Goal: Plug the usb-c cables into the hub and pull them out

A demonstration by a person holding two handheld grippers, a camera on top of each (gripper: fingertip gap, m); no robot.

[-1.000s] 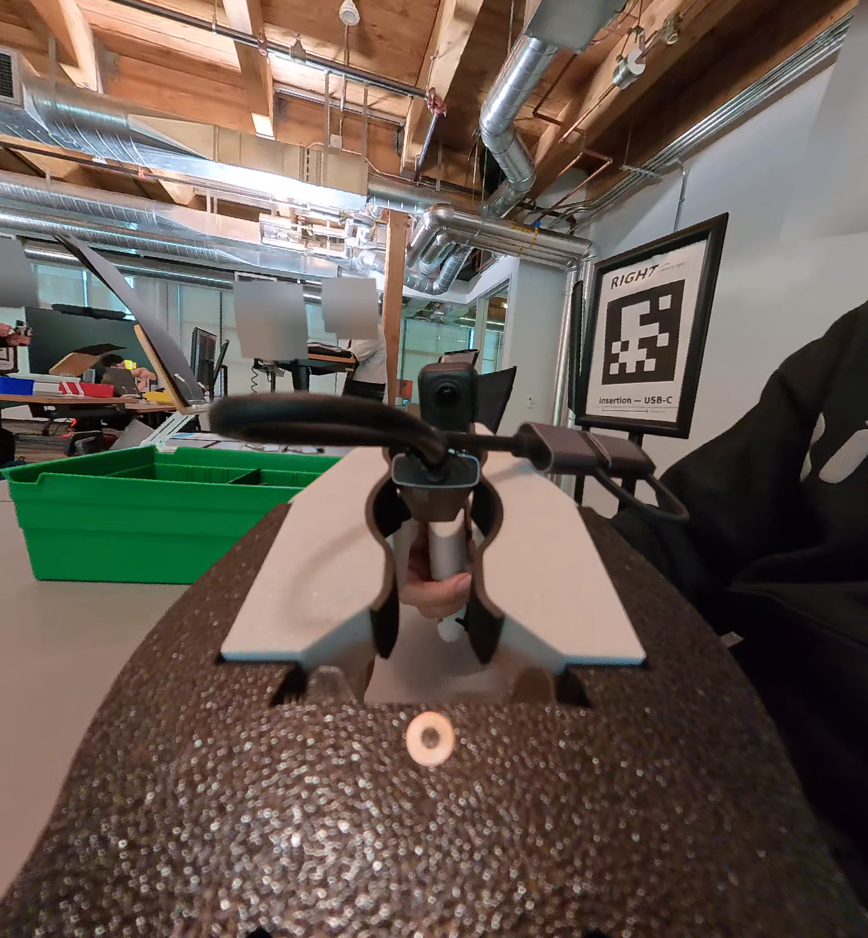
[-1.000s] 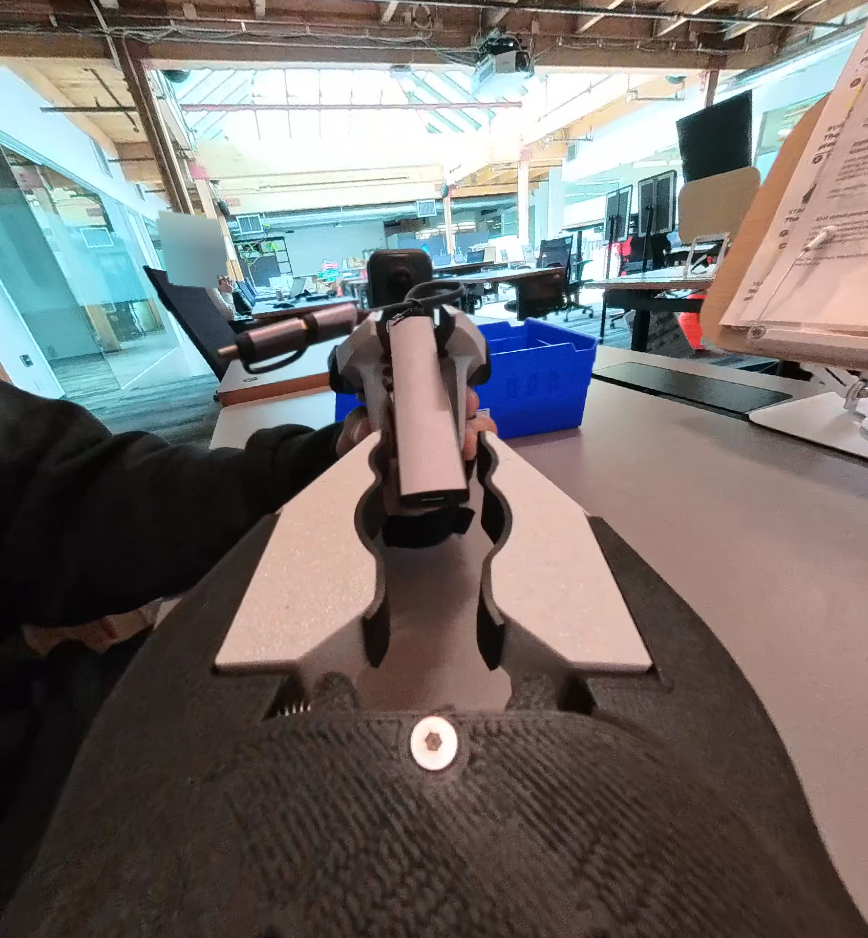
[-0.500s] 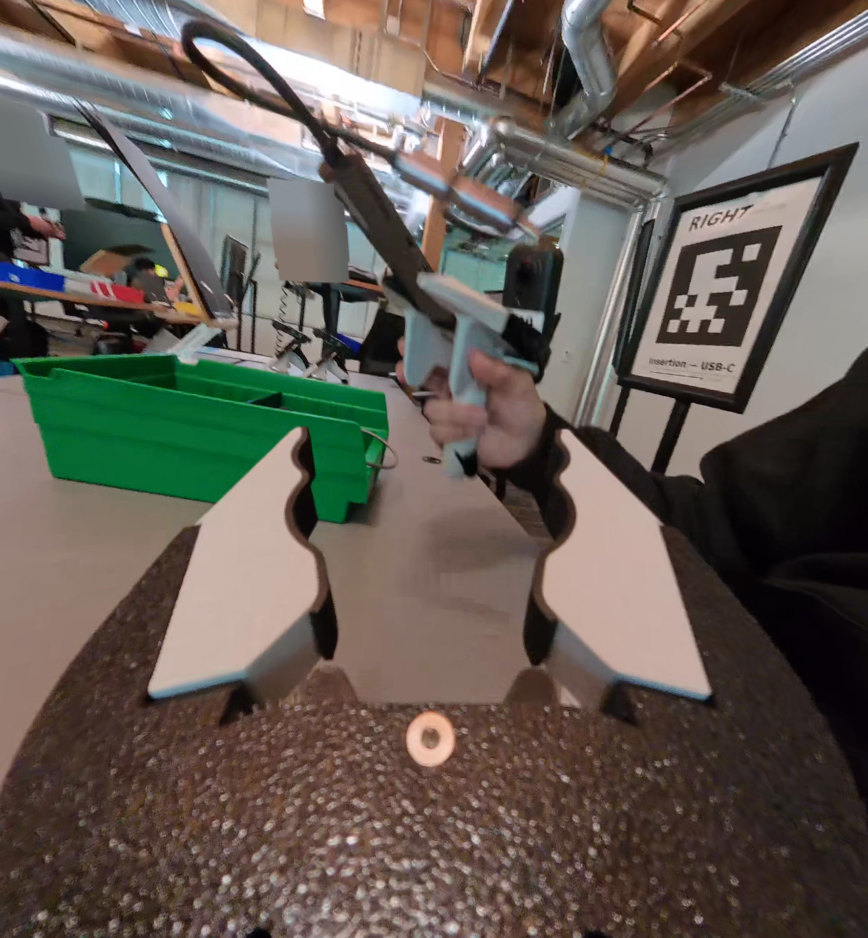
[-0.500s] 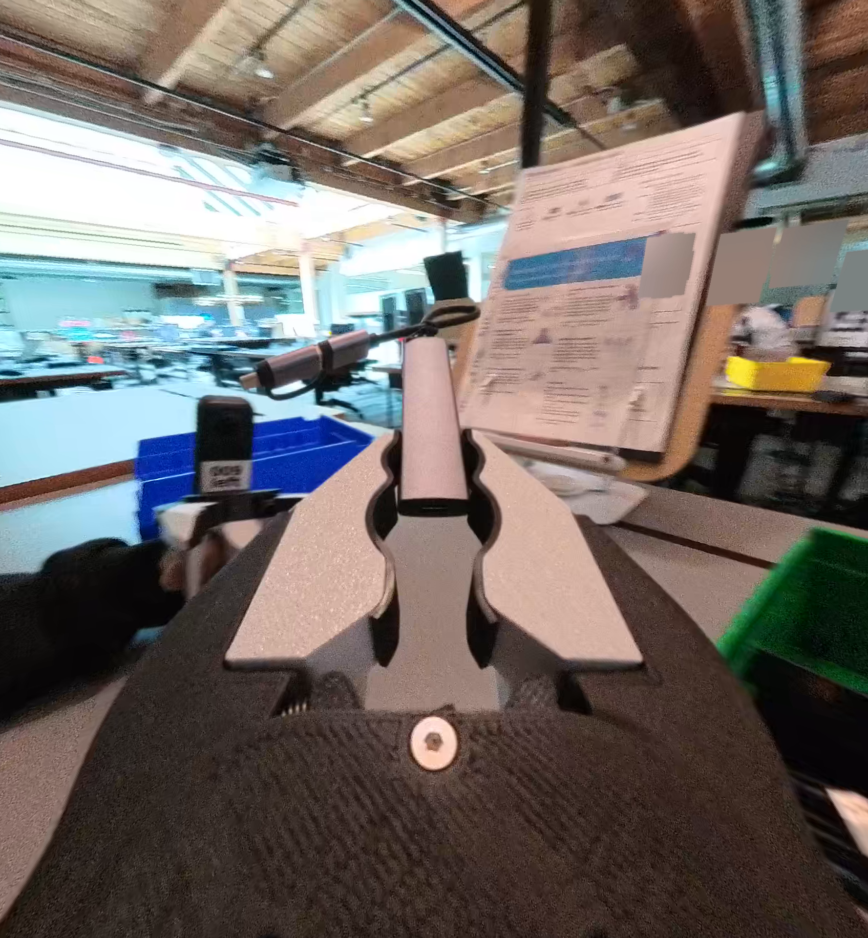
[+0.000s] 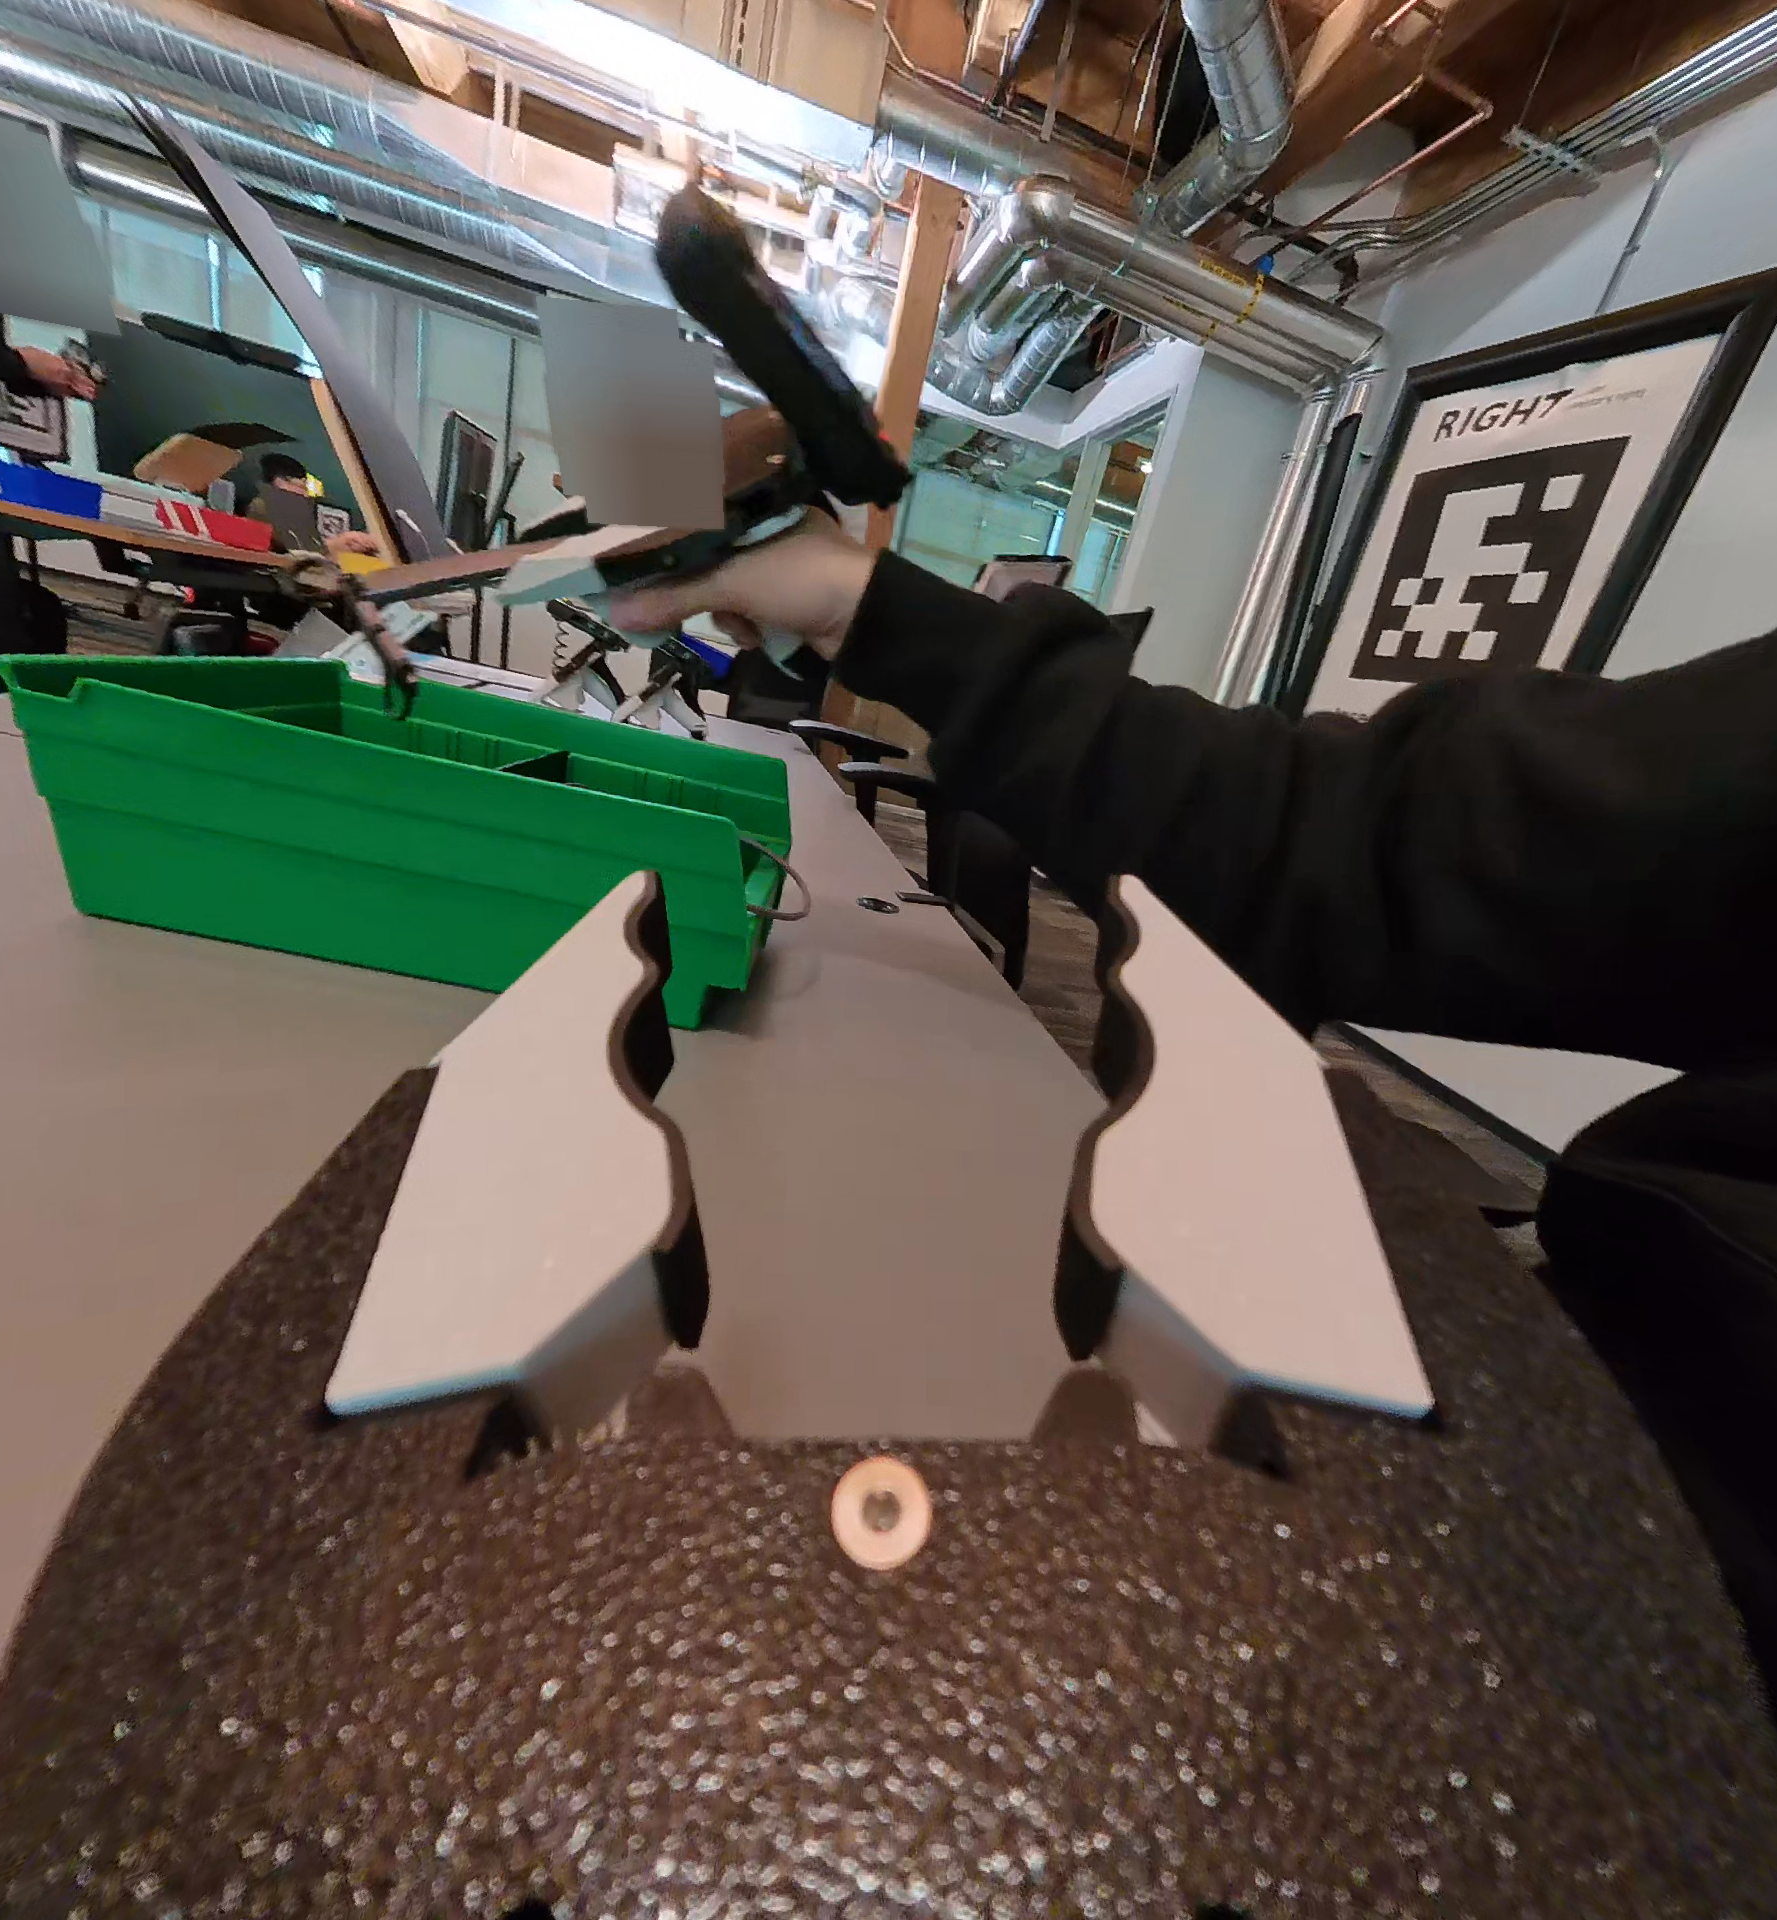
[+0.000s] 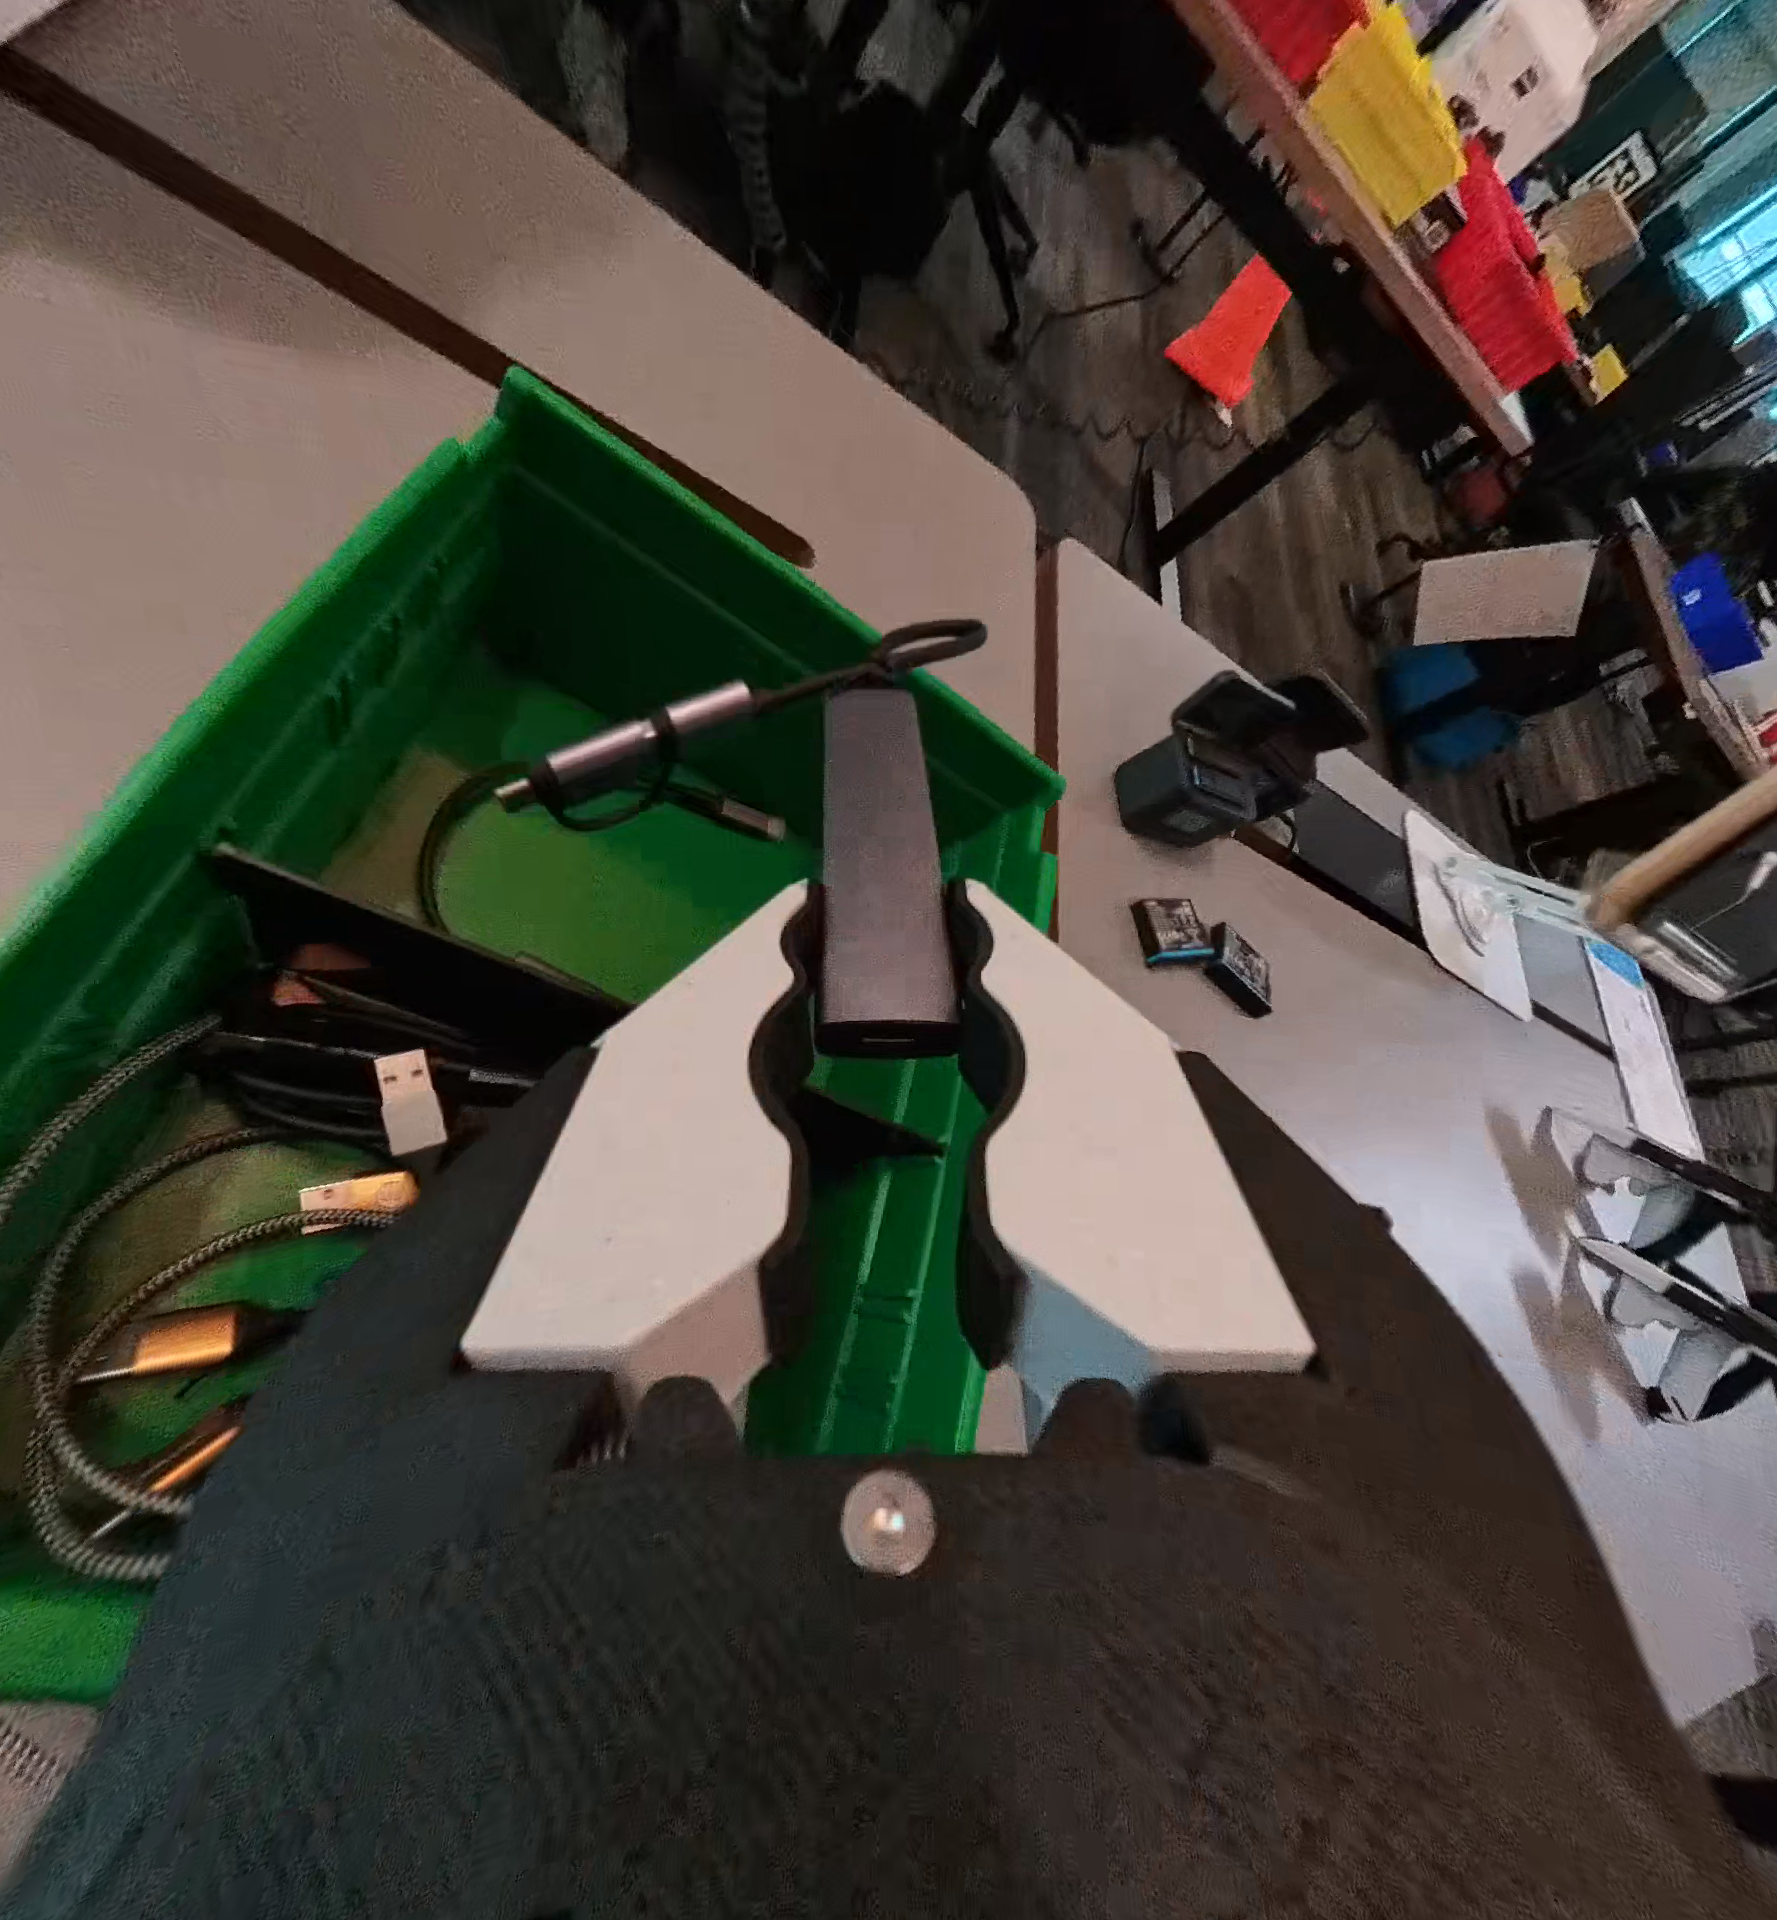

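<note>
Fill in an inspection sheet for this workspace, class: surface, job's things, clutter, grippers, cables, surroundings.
Surface: grey table, bare near the left gripper.
Job's things: grey hub, held over the green bin.
Clutter: two small black packs on the next table.
Grippers: left gripper open, holding nothing; right gripper shut on the hub.
Cables: braided cables inside the bin; hub's own lead dangling.
Surroundings: framed marker sign.
</note>
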